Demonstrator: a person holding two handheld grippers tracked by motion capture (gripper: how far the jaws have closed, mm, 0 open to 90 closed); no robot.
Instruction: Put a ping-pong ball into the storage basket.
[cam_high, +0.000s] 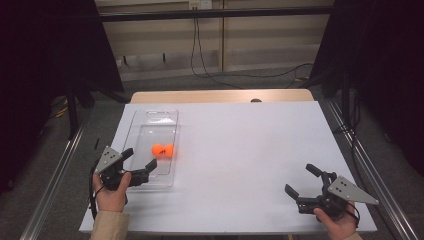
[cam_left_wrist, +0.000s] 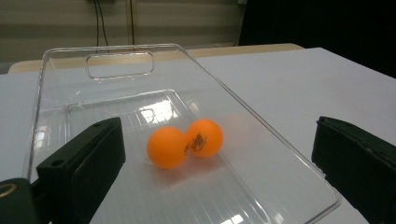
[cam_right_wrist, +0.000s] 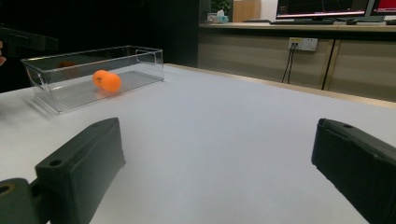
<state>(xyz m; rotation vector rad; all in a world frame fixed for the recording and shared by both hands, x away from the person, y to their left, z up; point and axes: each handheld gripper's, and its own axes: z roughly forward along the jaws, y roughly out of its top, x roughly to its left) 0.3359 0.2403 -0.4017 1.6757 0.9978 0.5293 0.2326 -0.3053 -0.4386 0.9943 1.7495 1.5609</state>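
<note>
White tabletop, clear bin holding two orange ping-pong balls; left gripper jaws wide, empty — straddle nearer ball squarely; right gripper wide, empty.

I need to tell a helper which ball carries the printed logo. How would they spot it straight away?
On the white table, look at the clear plastic bin at its left side, in front of the left gripper. Two orange balls touch inside it. From that gripper's view, the printed ball sits right of the plain ball, with dark lettering facing the camera.
</note>
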